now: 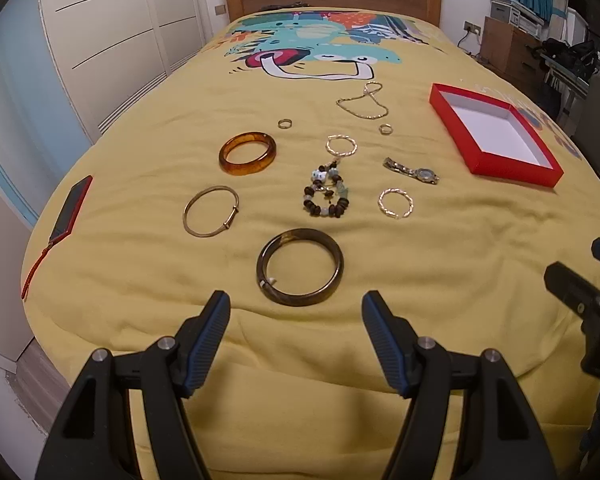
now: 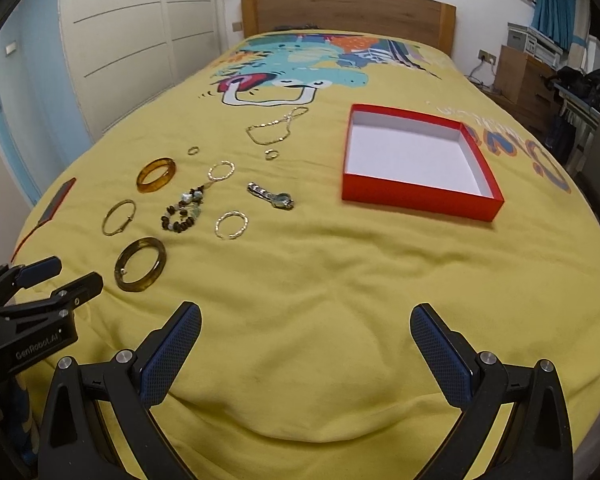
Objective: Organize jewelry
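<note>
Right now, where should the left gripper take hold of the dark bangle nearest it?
Probably the near rim of the dark bangle, from above, one finger inside the ring and one outside. It lies flat on the bedspread, and the open left gripper already faces it.

Left gripper [image 1: 296,312], right gripper [image 2: 306,322]: black frames, blue ribbed pads, silver pins.

Both grippers are hovering low in frame, the left gripper [image 1: 296,336] and right gripper [image 2: 305,344] each spreading their jaws wide, gripping nothing.
</note>
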`<state>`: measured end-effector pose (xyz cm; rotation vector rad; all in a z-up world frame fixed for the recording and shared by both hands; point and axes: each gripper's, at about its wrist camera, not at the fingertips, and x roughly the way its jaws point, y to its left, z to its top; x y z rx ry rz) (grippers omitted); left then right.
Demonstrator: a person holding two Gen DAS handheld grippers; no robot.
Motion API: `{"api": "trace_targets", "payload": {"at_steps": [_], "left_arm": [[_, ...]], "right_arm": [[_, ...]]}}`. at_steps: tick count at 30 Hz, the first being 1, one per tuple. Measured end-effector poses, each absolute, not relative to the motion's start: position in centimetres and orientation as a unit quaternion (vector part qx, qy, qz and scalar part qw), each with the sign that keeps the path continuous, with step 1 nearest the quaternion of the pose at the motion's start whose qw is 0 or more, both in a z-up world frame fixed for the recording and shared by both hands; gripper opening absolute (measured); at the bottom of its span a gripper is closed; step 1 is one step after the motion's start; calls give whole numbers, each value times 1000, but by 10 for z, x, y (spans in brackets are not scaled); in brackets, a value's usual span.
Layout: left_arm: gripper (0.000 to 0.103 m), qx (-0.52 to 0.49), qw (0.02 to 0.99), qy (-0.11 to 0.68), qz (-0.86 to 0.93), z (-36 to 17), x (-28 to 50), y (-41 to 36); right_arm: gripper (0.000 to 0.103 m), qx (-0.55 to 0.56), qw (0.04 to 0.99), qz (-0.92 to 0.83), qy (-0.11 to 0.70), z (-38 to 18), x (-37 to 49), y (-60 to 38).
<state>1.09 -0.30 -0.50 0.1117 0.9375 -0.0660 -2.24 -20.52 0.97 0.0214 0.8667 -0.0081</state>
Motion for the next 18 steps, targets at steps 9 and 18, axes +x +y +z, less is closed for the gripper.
{"api": "trace_targets", "payload": {"at_steps": [9, 18], "left_arm": [[67, 56, 889, 454, -42, -6, 11, -7], [67, 47, 887, 458, -46, -6, 14, -5]], "right_arm": [[102, 3, 903, -20, 429, 13, -21, -208], [102, 11, 903, -21, 429, 11, -20, -211]]}}
